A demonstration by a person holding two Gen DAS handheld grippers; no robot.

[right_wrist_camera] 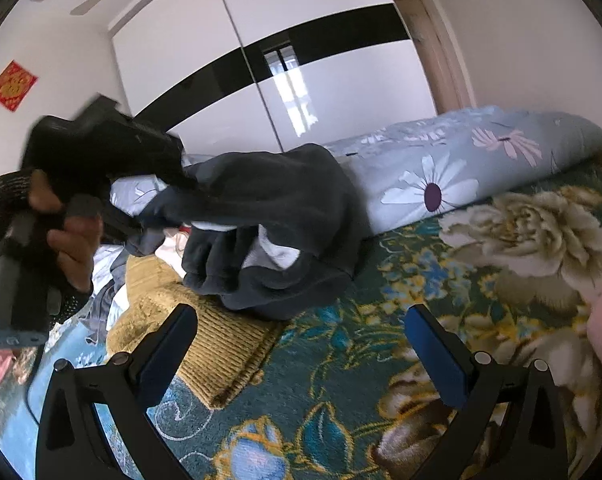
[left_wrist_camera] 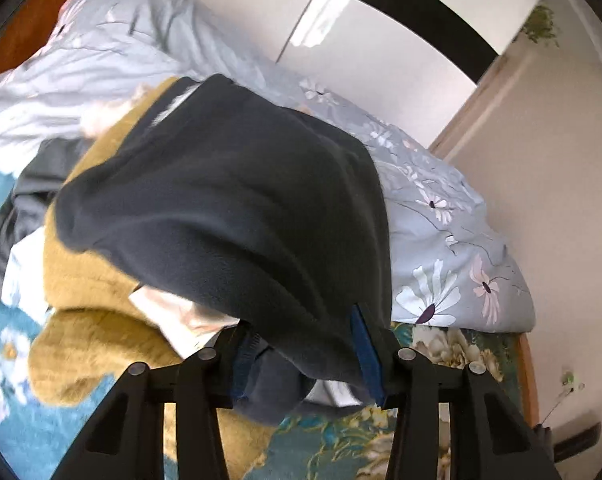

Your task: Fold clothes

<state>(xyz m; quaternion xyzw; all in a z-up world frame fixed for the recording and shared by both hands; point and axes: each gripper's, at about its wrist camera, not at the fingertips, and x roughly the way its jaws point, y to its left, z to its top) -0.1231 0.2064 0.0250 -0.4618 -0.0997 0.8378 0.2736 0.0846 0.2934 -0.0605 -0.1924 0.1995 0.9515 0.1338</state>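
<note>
A dark grey fleece garment hangs bunched from my left gripper, whose blue pads are shut on a thick fold of it. In the right wrist view the same garment droops from the left gripper down to the bed, its lower folds resting on a mustard knit sweater. A hand grips the left tool. My right gripper hovers open over the teal floral blanket, with nothing between its fingers, short of the garment.
The mustard sweater lies in a pile with a grey garment and white cloth. A rolled light-blue floral quilt runs along the bed's far side. A white wardrobe stands behind it.
</note>
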